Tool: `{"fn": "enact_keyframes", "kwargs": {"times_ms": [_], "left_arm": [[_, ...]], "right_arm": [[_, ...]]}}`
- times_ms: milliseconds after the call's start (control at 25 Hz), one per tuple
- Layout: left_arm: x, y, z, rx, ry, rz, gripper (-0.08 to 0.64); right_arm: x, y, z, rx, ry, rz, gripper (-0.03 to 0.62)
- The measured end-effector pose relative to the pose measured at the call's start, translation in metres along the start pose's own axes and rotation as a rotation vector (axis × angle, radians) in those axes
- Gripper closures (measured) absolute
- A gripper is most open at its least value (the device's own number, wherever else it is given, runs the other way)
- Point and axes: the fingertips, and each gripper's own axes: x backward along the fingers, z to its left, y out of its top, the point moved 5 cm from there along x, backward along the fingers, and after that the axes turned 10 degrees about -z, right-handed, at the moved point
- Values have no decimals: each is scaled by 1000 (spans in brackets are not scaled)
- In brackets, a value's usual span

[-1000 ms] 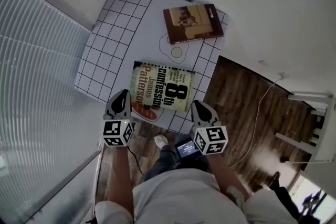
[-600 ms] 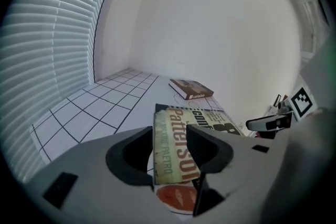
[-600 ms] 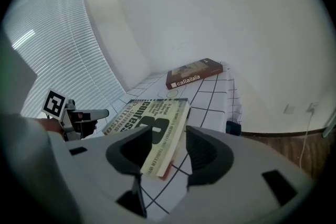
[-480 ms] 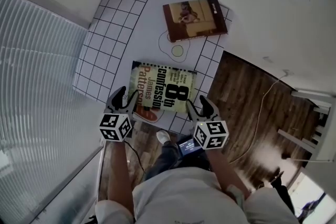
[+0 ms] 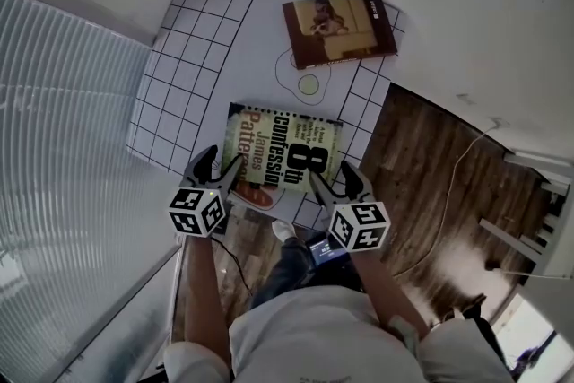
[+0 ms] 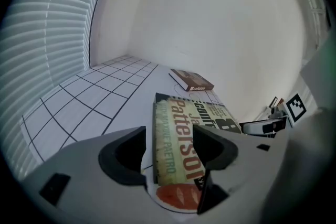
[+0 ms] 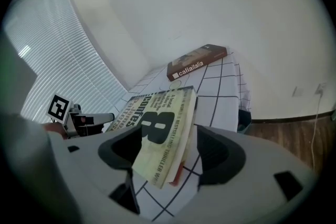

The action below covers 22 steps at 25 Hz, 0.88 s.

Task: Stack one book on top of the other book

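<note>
Two books on one gridded table (image 5: 193,58), window blinds (image 5: 63,148) along its left side.

Left gripper (image 5: 218,166): at the table's near edge, over the near-left corner of the yellow-green paperback (image 5: 285,155). In the left gripper view, the left gripper (image 6: 170,144) has its jaws spread wide, having just been opening. The spine-side corner of the paperback (image 6: 181,139) sits in the gap between them. Neither pad presses on the cover, so there is no grip.

An orange-red disc (image 6: 176,198) shows just under that corner. Cannot tell whether it is printed on the cloth or a separate thing.

The paperback lies flat, cover up, at the near middle of the table, with its near edge close to the table's edge.

Right gripper (image 5: 336,182): at the paperback's near-right corner, level with the left one. In the right gripper view, the right gripper (image 7: 168,152) also stands wide, its jaws just having been opening. The page-edge corner of the paperback (image 7: 160,134) lies between them, clear of both pads.

A drawn outline with a pale yellow circle (image 5: 308,85) lies beyond the paperback.

The brown book (image 5: 339,29) lies flat at the far right corner of the table, well apart from the paperback. Nothing is stacked yet.

Wood floor (image 5: 421,166) lies right of the table, with a thin cable (image 5: 448,184) across it.
</note>
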Motion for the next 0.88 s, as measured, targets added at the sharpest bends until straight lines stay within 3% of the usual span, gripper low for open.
{"fn": "enact_keyframes", "kwargs": {"times_ms": [280, 400, 480, 880], "left_arm": [[-11, -4, 7, 27, -7, 25, 274], [-16, -12, 3, 77, -27, 52, 274], [-20, -14, 0, 132, -43, 65, 311], [-22, -14, 2, 161, -63, 76, 314]], "right_arm": [[-8, 3, 3, -33, 20, -17, 252], [-15, 0, 5, -30, -3, 17, 251], [-18, -2, 4, 1, -42, 52, 340], [-19, -1, 2, -9, -54, 56, 350]]}}
